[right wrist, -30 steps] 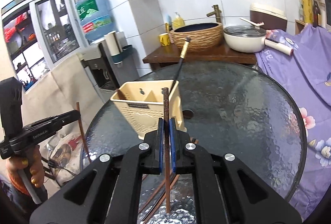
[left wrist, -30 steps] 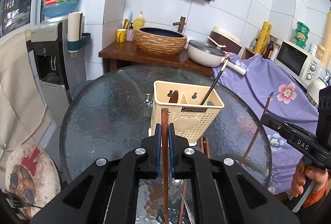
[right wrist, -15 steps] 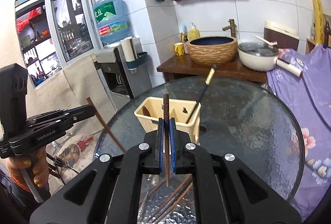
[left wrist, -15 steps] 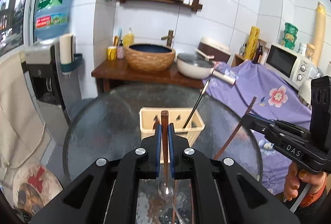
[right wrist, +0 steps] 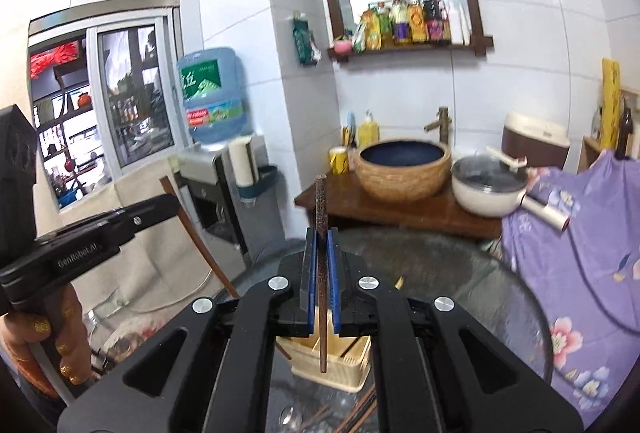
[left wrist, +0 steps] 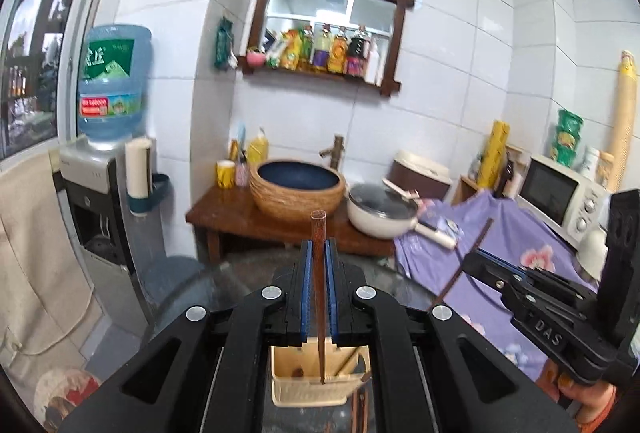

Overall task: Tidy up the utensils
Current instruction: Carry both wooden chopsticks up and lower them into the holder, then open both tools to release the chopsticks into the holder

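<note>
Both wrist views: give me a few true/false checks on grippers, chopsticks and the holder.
1. The left gripper is shut on a brown chopstick. True.
2. The right gripper is empty. False: it clamps a dark chopstick.
3. The beige utensil holder lies tipped over. False: it stands upright on the glass table.
4. More chopsticks lie on the table. True.

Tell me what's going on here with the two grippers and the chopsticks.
A person is sorting utensils with a handheld gripper in each hand. The left gripper is shut on a reddish-brown chopstick, and the right gripper is shut on a darker speckled chopstick. Both sticks hang above the cream utensil holder on the glass table. More chopsticks lie on the glass beside it.
</note>
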A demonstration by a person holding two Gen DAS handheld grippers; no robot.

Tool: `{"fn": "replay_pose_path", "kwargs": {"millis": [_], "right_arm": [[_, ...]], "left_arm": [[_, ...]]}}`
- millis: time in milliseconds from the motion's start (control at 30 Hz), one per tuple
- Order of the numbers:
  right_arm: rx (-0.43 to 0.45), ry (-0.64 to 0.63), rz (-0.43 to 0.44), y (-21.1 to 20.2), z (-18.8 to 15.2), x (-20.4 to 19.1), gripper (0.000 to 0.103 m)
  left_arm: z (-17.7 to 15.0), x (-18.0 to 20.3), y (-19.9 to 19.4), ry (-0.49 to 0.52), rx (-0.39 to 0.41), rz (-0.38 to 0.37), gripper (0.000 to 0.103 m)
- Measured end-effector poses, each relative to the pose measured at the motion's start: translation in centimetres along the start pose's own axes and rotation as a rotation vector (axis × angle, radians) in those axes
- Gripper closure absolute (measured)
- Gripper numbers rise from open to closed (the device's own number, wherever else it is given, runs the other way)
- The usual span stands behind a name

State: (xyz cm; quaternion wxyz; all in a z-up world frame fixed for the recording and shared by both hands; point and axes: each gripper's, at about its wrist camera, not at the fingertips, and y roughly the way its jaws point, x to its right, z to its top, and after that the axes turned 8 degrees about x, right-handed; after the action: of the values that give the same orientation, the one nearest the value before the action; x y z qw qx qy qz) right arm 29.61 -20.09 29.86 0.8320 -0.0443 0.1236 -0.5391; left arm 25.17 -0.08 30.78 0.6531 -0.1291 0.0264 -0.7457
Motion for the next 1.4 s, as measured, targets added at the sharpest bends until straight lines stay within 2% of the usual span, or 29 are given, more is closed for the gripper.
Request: {"fn": "replay_pose_path", "kwargs": {"millis": [100,200,467,733,967,1133,1167,1233,1267,1300,1333,1367,1400], "right_arm": [[0.026,0.006,-0.024,0.9,0.8,0.2,0.097],[0.028,0.010,-0.038,2.1,0.1,0.5,0.097],[-0.056,0.062,-0.067,6.8,-6.3,2.2,0.097],[-0.115,0.091,-0.091,9.0,-11.2,3.7,0.097],[-0.104,0.056,-0.111,9.0,-12.4,3.6,0.097],[-0.093,0.051,-0.109,8.5,-12.3,3.6,0.096],[-0.086,0.047,-0.114,8.3,-12.3,3.6,0.096],[-0.067,0.035,-0.126,7.6,-12.3,3.6,0.096],[-0.059,0.034,-0.126,7.2,-12.3,3.7,0.092],[-0.052,0.036,-0.126,6.9,-12.4,3.8,0.083],[-0.036,0.040,-0.132,6.1,-12.6,3.9,0.076],[-0.023,0.043,-0.139,5.5,-12.7,3.9,0.058],[-0.014,0.044,-0.146,5.1,-12.9,4.0,0.051]], "left_arm": [[0.5,0.1,1.4,-0.007,0.005,0.023,0.096],[-0.5,0.1,3.2,-0.003,-0.015,0.043,0.096],[-6.2,-0.1,7.5,0.001,-0.115,0.074,0.096],[-10.5,-1.4,9.9,-0.017,-0.202,0.094,0.096],[-12.5,-1.4,10.9,0.008,-0.243,0.095,0.096],[-12.7,-1.4,10.7,0.011,-0.237,0.088,0.096],[-12.6,-1.6,10.5,0.007,-0.235,0.086,0.094],[-12.6,-1.7,9.8,0.006,-0.220,0.088,0.082],[-12.5,-1.8,9.3,0.005,-0.209,0.088,0.069],[-12.5,-1.9,8.6,0.001,-0.194,0.084,0.058],[-12.6,-1.9,8.0,0.000,-0.179,0.079,0.055],[-12.7,-1.9,7.3,0.001,-0.165,0.078,0.050],[-12.9,-2.0,6.5,0.005,-0.151,0.077,0.047]]}}
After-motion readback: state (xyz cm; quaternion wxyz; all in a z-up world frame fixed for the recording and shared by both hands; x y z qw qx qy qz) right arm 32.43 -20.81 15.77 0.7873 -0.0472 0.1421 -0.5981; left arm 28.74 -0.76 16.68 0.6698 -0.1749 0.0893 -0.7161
